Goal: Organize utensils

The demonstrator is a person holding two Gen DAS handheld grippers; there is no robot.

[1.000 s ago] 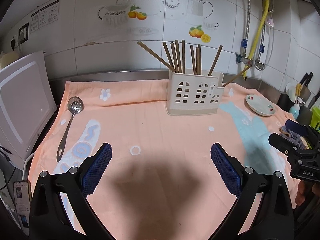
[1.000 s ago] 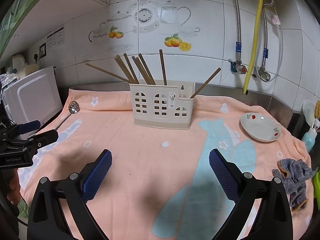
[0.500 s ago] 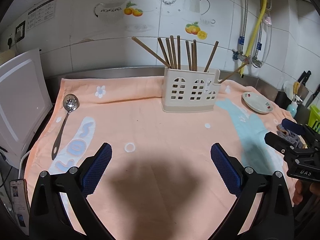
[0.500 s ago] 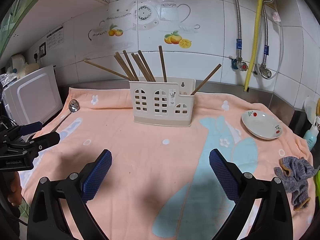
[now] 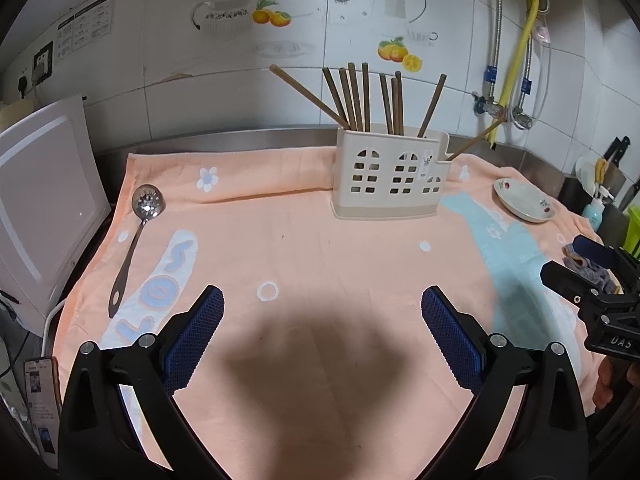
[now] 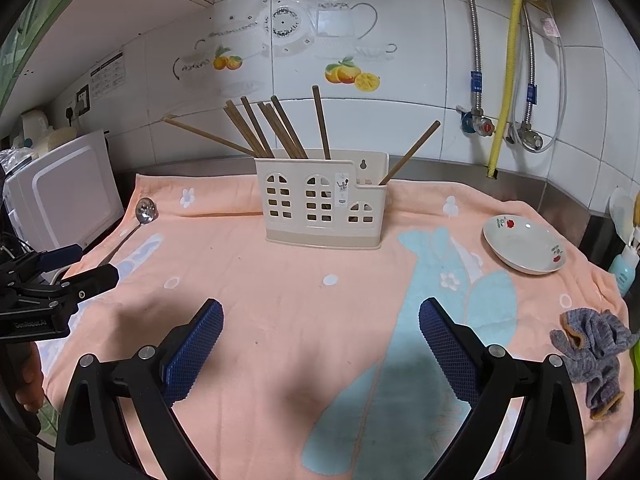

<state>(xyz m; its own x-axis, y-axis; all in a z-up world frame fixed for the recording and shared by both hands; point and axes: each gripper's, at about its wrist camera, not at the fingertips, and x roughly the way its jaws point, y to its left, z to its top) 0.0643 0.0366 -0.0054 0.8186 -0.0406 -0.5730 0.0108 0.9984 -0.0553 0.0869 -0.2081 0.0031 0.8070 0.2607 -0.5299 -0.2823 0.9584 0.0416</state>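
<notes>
A cream utensil holder (image 5: pixel 390 174) (image 6: pixel 324 198) stands at the back of the peach towel with several brown chopsticks (image 5: pixel 360 98) (image 6: pixel 276 128) upright in it. A metal slotted spoon (image 5: pixel 136 240) (image 6: pixel 140 216) lies flat at the towel's left edge. My left gripper (image 5: pixel 322 336) hovers open over the towel's near middle, nothing between its blue pads. My right gripper (image 6: pixel 320 344) is open too, likewise holding nothing. Each gripper shows at the edge of the other's view, the right gripper (image 5: pixel 588 276) and the left gripper (image 6: pixel 60 276).
A small white plate (image 5: pixel 524 200) (image 6: pixel 524 244) sits at the right of the towel, with a crumpled grey cloth (image 6: pixel 592 348) nearer. A white appliance (image 5: pixel 44 200) (image 6: pixel 68 192) stands left. Pipes and taps (image 6: pixel 504 128) run down the tiled wall. A phone (image 5: pixel 40 412) lies at the lower left.
Both grippers have drawn slightly back and up, so holder and spoon sit a bit farther in view. Both stay open; nothing on the towel has moved.
</notes>
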